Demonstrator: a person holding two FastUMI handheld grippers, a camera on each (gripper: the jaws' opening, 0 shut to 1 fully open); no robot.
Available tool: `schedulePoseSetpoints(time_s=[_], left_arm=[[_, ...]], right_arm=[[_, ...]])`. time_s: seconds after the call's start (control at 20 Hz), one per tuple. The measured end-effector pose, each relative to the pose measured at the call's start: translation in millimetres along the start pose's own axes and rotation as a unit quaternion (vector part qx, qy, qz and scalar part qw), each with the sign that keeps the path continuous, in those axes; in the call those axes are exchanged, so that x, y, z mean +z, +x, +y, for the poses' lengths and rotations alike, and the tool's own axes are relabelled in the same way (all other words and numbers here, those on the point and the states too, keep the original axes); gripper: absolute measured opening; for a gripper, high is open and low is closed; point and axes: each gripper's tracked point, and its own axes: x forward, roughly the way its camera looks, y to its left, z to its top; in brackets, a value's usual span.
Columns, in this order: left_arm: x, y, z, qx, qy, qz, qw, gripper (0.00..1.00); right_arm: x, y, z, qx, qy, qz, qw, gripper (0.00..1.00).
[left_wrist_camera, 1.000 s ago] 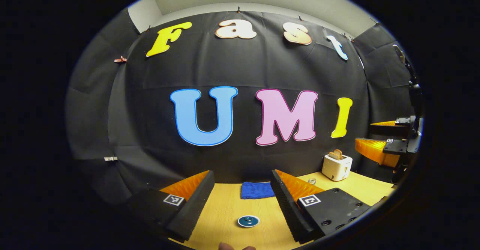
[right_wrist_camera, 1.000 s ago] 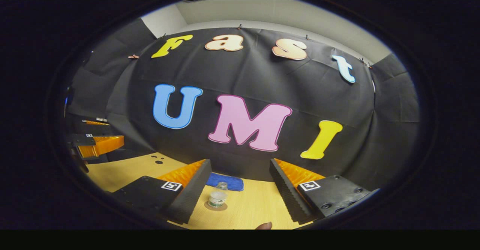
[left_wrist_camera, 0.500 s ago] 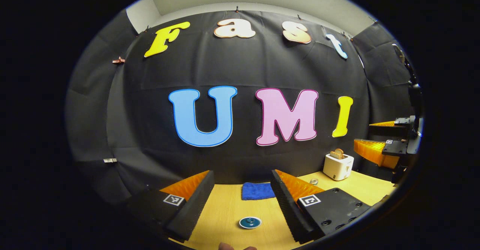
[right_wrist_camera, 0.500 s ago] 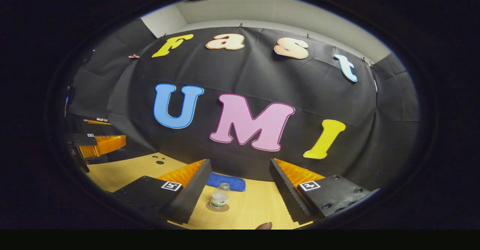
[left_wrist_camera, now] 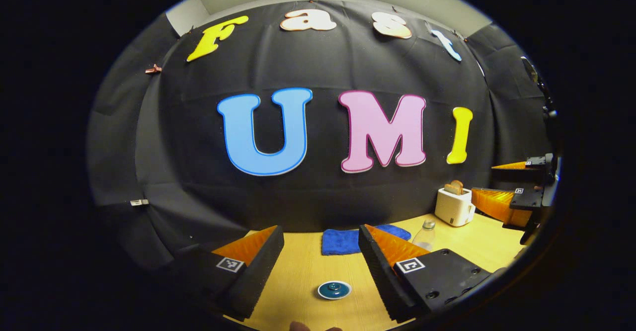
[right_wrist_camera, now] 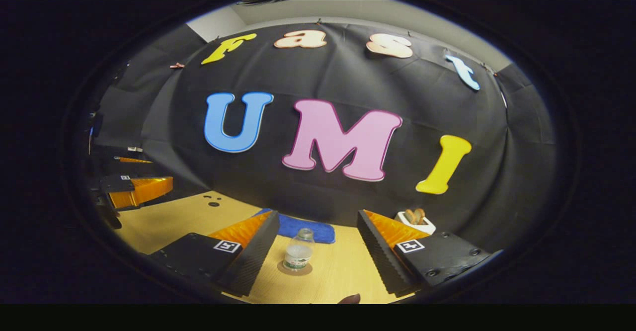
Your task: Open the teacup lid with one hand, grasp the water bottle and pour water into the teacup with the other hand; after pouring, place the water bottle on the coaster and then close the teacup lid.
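- Teacup lid (left_wrist_camera: pixel 334 289): a round, glossy teal disc with a pale rim and a small knob, lying flat on the bench (left_wrist_camera: pixel 303 276) between the fingers of the left tool (left_wrist_camera: pixel 320 251), whose jaws stand well apart with nothing in them. It sits slightly higher in the left gripper view than a second ago, and more of the bench shows.
- Blue towel (left_wrist_camera: pixel 343 240): a soft, nubby cloth behind the lid, near the black wall.
- Water bottle (right_wrist_camera: pixel 298 255): clear plastic, upright, with a pale label too small to read. It stands on a round brown coaster (right_wrist_camera: pixel 294 270) between the fingers of the right tool (right_wrist_camera: pixel 318 241), which are spread wide and touch nothing. The bottle looks larger and taller than before.
- Left tool's fingers (left_wrist_camera: pixel 258 266): black ribbed foam pads on orange ridged backs, each black body carrying a square black-and-white marker.
- White toaster (left_wrist_camera: pixel 453 206): boxy, with toast in its slots, at the bench's far right; it has newly come into the right gripper view.
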Motion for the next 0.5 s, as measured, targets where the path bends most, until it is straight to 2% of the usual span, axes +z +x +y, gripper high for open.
schedulePoseSetpoints(time_s=[0.3,0.5], left_arm=[[-106,53,-17,0.001,-0.017,0.017,1.0,0.95],[-147,73,-20,0.004,-0.009,0.021,1.0,0.95]], right_arm=[[-100,41,8,-0.007,0.013,0.013,1.0,0.97],[-135,57,6,-0.01,0.003,0.013,1.0,0.98]])
